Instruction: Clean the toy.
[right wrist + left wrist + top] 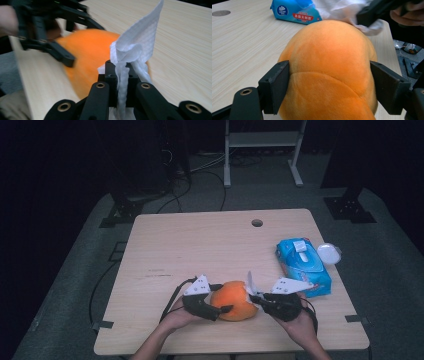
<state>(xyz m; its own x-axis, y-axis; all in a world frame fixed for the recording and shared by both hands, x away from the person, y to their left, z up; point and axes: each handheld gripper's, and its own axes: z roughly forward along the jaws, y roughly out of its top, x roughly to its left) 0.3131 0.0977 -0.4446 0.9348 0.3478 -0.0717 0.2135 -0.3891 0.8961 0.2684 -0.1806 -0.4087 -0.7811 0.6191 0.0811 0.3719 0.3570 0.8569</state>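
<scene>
**Setting: Recording Lab or Studio**

The space is a dim, black-walled test room, not a home. A single pale wooden table [210,245] with a round cable hole [257,223] stands on grey carpet. Loose black cables [200,175] run across the floor behind it. Black metal stand feet [349,209] sit at both rear corners, and the white metal frame of a rack [262,142] stands farther back. Dark tape tabs [356,318] mark the table edges

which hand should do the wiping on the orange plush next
Right. The right hand-held gripper already pinches the white wipe against the orange plush, while the left hand-held gripper clamps it steady.
</scene>
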